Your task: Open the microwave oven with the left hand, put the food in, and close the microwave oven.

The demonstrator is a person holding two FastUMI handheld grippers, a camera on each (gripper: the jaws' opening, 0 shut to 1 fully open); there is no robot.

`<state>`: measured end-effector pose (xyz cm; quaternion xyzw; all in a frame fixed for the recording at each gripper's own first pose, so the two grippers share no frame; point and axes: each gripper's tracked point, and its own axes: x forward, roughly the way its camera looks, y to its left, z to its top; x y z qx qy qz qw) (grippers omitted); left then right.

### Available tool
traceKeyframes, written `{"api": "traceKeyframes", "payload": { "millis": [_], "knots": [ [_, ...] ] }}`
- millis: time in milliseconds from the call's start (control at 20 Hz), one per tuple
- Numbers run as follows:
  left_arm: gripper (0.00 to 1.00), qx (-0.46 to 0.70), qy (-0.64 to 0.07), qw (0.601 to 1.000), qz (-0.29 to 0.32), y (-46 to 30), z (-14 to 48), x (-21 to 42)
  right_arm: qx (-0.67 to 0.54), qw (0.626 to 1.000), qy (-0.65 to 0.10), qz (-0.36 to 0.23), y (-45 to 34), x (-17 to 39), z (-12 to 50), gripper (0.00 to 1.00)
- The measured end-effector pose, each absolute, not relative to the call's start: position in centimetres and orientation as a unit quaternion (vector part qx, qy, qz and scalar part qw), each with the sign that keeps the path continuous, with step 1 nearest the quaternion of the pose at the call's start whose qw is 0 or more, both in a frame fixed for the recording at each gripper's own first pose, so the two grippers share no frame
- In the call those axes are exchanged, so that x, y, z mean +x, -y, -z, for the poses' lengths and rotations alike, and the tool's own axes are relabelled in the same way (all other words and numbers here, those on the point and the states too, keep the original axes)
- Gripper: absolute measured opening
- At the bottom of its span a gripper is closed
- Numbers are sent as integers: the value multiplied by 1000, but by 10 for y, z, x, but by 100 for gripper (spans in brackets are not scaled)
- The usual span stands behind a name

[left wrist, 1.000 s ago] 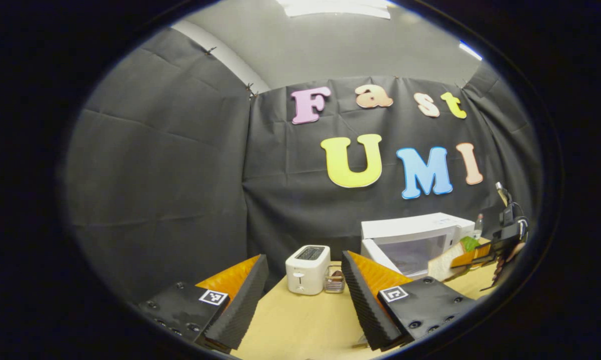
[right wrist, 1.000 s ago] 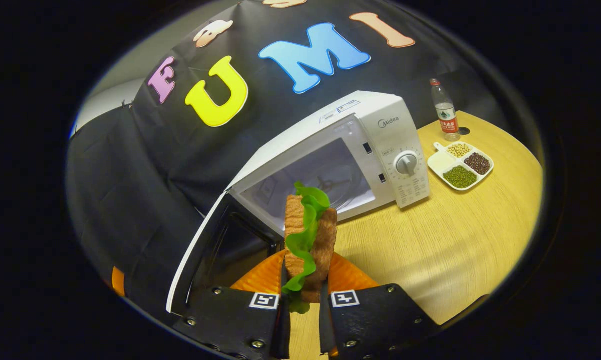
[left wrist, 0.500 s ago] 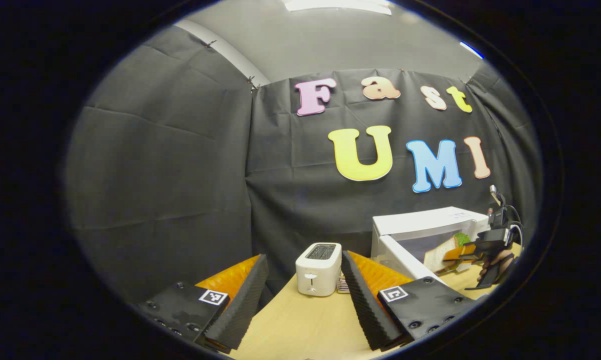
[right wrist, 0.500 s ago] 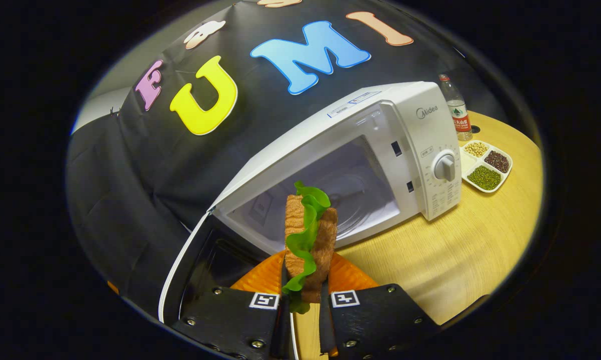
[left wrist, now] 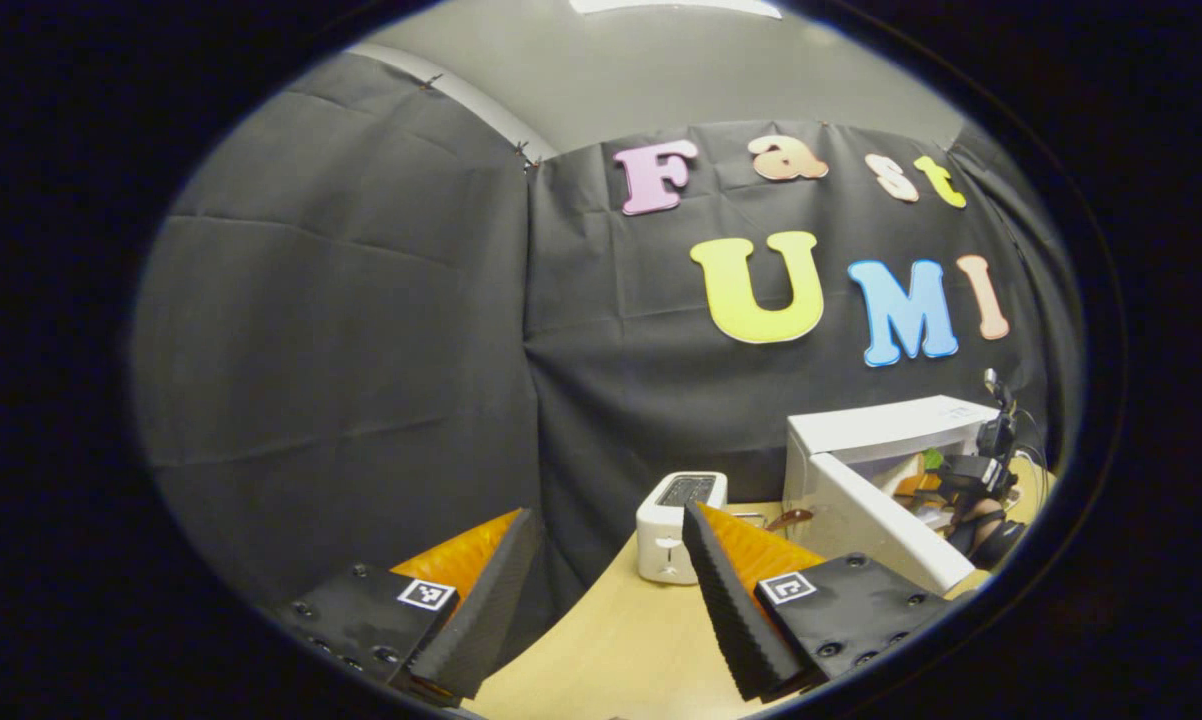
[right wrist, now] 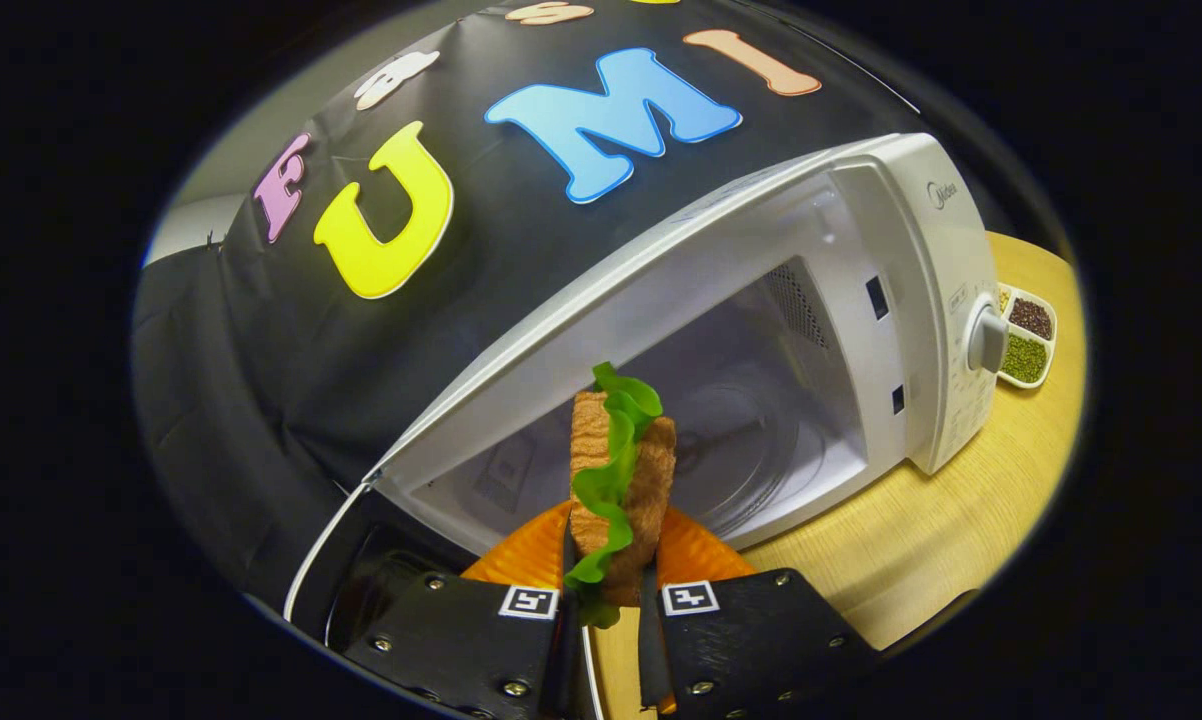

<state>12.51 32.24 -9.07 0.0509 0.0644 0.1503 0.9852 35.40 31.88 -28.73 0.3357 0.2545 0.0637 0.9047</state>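
Note:
A white microwave (right wrist: 901, 260) stands on the wooden table with its door (right wrist: 361, 560) swung open to the left. My right gripper (right wrist: 611, 560) is shut on a sandwich (right wrist: 616, 470) of brown bread and green lettuce, held upright just in front of the open cavity. In the left gripper view the same microwave (left wrist: 891, 430) stands at the right with its door (left wrist: 881, 530) open, and the right gripper (left wrist: 971, 480) with a hand reaches into its mouth. My left gripper (left wrist: 601, 560) is open and holds nothing, well away from the microwave.
A white toaster (left wrist: 676, 515) stands on the wooden table (left wrist: 621, 640) left of the microwave. A white divided dish of beans (right wrist: 1026, 335) lies right of the microwave. Black cloth walls close the back and left.
My right gripper has carried the sandwich closer to the microwave's open cavity. My left gripper has drawn back and turned left, so the microwave and toaster sit farther right.

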Motion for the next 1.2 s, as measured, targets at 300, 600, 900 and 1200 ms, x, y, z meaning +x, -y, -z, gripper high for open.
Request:
{"api": "traceKeyframes", "payload": {
  "millis": [300, 600, 900, 1200],
  "knots": [
    [91, 50, -78, 980, -176, -337, 101, 115, 353, 904, -236, -50, -327, 391, 303, 23],
    [95, 69, -82, 979, -172, -336, 103, 116, 332, 908, -254, -35, -325, 402, 328, 26],
    [90, 60, -82, 980, -168, -330, 112, 120, 281, 918, -278, 13, -303, 402, 348, 48],
    [91, 55, -83, 982, -163, -326, 117, 122, 178, 937, -294, 58, -270, 396, 358, 90]
  ]
}}
